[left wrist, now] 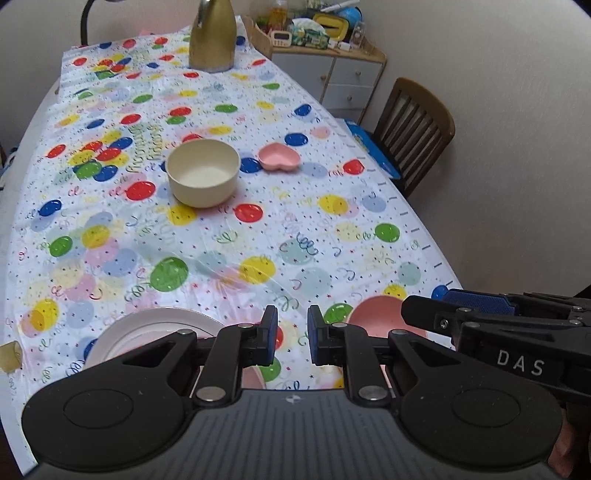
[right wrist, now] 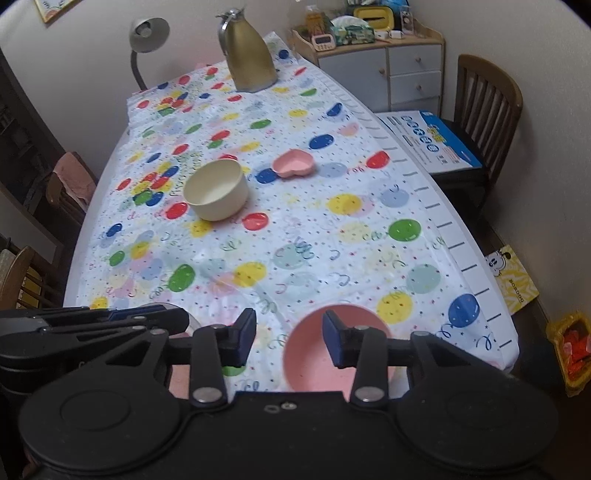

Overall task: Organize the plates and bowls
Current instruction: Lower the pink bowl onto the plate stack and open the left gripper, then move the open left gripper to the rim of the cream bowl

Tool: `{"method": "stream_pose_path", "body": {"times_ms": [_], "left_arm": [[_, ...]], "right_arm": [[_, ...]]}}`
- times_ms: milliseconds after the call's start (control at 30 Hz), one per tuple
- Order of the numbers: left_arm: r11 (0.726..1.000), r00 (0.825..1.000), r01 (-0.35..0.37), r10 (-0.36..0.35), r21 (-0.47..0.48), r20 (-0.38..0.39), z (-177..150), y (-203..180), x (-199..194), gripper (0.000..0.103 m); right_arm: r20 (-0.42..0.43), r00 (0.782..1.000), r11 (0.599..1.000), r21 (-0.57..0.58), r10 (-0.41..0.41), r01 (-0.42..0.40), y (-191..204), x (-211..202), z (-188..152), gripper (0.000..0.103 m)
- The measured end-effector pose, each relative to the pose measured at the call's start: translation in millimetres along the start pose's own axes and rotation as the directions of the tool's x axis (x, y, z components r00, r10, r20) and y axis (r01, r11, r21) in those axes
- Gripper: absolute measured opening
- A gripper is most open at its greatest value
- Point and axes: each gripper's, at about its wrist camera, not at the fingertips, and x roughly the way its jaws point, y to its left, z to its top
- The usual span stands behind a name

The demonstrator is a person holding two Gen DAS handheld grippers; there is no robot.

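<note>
A table under a balloon-print cloth (left wrist: 221, 254) carries the dishes. At mid-table stand a cream bowl (left wrist: 202, 173) (right wrist: 216, 190) and, to its right, a pink heart-shaped dish (left wrist: 279, 157) (right wrist: 293, 162). Near the front edge lies a white plate (left wrist: 155, 325) with something pink in it, partly hidden by my left gripper (left wrist: 292, 334). That gripper hovers above the cloth with a narrow gap and nothing in it. A pink bowl (left wrist: 373, 317) (right wrist: 314, 350) sits to the right, below my right gripper (right wrist: 290, 332), which is open and empty. Each gripper shows in the other's view (left wrist: 424, 310) (right wrist: 173, 318).
A gold jug (left wrist: 212, 37) (right wrist: 249, 55) stands at the far end beside a desk lamp (right wrist: 147, 33). Past the table's right edge are a wooden chair (right wrist: 487, 107) bearing a blue-and-white box (right wrist: 432, 140), and a cluttered white cabinet (right wrist: 402, 70).
</note>
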Motion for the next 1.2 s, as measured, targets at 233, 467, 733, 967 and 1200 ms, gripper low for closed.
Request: {"method": "stream_pose_path", "body": {"times_ms": [233,467,733,967,1200], "left_arm": [[0.999,0.999,-0.021,0.023,-0.047,0.045,11.6,24.4,-13.6,0.036],[0.991,0.994,-0.076,0.084,-0.106,0.073,31.8,46.6,-6.2,0.06],[0.971,0.985,-0.143,0.158,-0.192,0.065,64.9,70.7,21.8,0.073],[0.946,0.976,-0.199,0.215,-0.256,0.036,101.9,90.8,61.0,0.075],[0.917,0.969,-0.237,0.246,-0.321,-0.014,129.4,113.9,109.1,0.075]], "right_arm": [[0.044,0.999,0.999,-0.037,0.018,-0.017,28.6,-11.9,9.5,0.058],[0.044,0.998,0.996,-0.079,0.045,-0.042,44.5,-1.5,34.9,0.071],[0.006,0.996,0.986,-0.14,0.091,-0.089,53.9,36.2,77.2,0.088],[-0.031,0.994,0.985,-0.133,0.107,-0.11,50.4,83.9,125.7,0.099],[-0.065,0.994,0.989,-0.11,0.091,-0.098,42.1,141.3,167.6,0.099]]}}
